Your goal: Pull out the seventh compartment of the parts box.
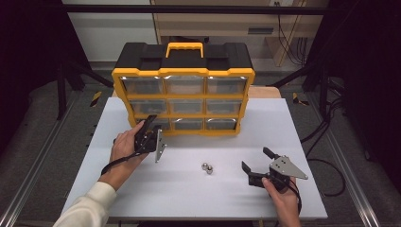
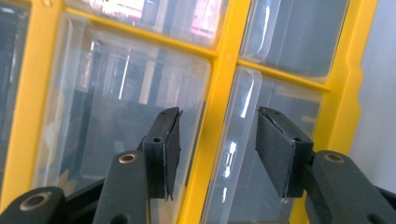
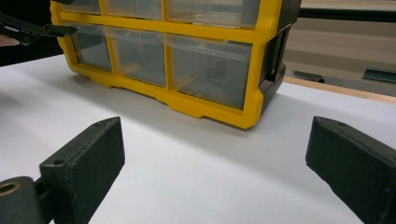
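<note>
A yellow and black drawer organizer (image 1: 183, 71) with clear drawers stands at the back middle of the white table (image 1: 189, 194). My left gripper (image 1: 150, 125) is turned on its side at the bottom-left drawer (image 1: 142, 124). In the left gripper view its jaws (image 2: 219, 144) stand half apart, one on each side of a yellow frame bar (image 2: 212, 121), close to the clear drawer fronts and with nothing pinched. My right gripper (image 1: 255, 158) rests low at the front right, open and empty (image 3: 215, 154), pointing toward the organizer (image 3: 205, 100). The left gripper (image 3: 37, 30) also appears far off in the right gripper view.
Two small shiny metal balls (image 1: 207, 168) lie together on the table between the two hands. A black frame rail crosses above the organizer's carry handle (image 1: 184, 47). Cables (image 1: 326, 161) trail off the table's right edge.
</note>
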Motion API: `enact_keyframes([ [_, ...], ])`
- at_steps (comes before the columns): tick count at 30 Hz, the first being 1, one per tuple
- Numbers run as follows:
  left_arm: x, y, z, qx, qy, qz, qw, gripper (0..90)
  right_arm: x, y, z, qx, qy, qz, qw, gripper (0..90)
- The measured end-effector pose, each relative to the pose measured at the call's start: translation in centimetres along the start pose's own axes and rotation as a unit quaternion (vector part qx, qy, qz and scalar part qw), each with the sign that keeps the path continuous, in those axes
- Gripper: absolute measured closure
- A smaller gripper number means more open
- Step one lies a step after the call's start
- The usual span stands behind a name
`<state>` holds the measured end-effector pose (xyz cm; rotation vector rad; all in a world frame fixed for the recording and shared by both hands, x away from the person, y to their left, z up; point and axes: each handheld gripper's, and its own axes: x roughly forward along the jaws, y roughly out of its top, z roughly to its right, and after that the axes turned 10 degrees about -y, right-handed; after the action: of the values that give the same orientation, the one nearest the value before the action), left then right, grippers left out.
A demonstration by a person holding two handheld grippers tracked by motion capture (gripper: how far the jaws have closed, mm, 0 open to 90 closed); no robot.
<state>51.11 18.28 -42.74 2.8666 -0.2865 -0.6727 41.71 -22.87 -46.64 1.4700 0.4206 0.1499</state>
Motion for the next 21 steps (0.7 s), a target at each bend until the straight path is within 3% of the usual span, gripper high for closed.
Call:
enact_keyframes([
  [21, 0.40, -0.26, 0.65, -0.004, 0.001, -0.010, 0.9999, 50.6, -0.06, 0.07, -0.12, -0.007, -0.004, -0.004, 1.0000, 4.9],
])
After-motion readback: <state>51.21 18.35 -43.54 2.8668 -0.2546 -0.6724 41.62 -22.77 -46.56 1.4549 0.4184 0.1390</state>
